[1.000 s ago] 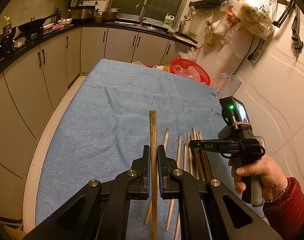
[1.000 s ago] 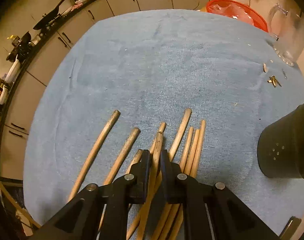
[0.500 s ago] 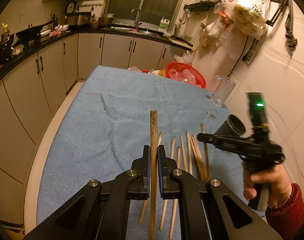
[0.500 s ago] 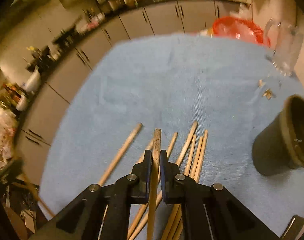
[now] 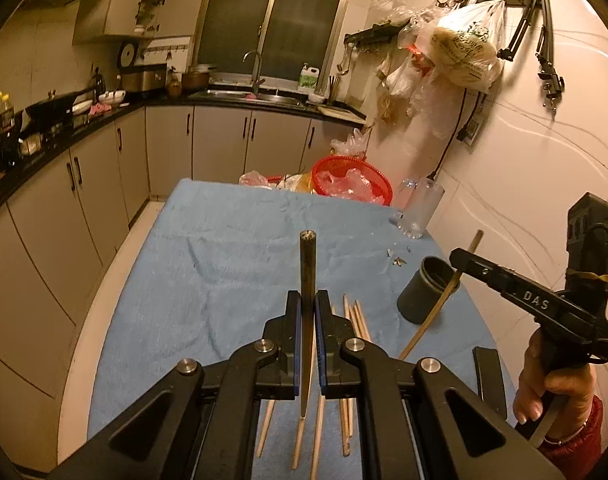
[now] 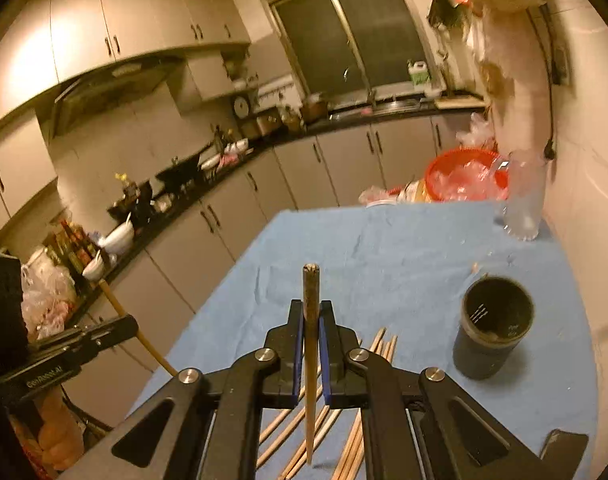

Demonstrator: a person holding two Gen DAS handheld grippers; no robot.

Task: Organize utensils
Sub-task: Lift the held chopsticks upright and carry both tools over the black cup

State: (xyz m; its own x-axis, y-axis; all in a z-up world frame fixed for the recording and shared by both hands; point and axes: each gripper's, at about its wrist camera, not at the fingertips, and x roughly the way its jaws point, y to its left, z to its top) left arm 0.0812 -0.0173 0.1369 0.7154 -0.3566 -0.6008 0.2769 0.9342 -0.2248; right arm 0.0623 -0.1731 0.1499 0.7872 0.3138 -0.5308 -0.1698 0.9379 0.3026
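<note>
My left gripper (image 5: 308, 300) is shut on a dark wooden chopstick (image 5: 307, 260) that points forward above the blue cloth (image 5: 231, 264). In the right wrist view my right gripper (image 6: 311, 310) is shut on another chopstick (image 6: 311, 288), lifted clear of the loose chopsticks (image 6: 384, 344) lying below it. A black cup (image 6: 494, 324) stands upright to its right. From the left wrist view, the right gripper (image 5: 460, 259) hangs beside the black cup (image 5: 424, 296), and its chopstick (image 5: 436, 312) slants down across the cup. More loose chopsticks (image 5: 354, 316) lie under my left jaws.
A red basket (image 5: 352, 178) and a glass mug (image 5: 420, 208) stand at the far end of the cloth. Small scraps (image 5: 398, 260) lie near the cup. A flat black object (image 5: 488, 364) sits at the right edge. The tiled wall runs along the right side.
The right gripper closed on a chopstick from the pile, lifted it well above the cloth and tilted up. The left gripper rose a little with its chopstick still gripped.
</note>
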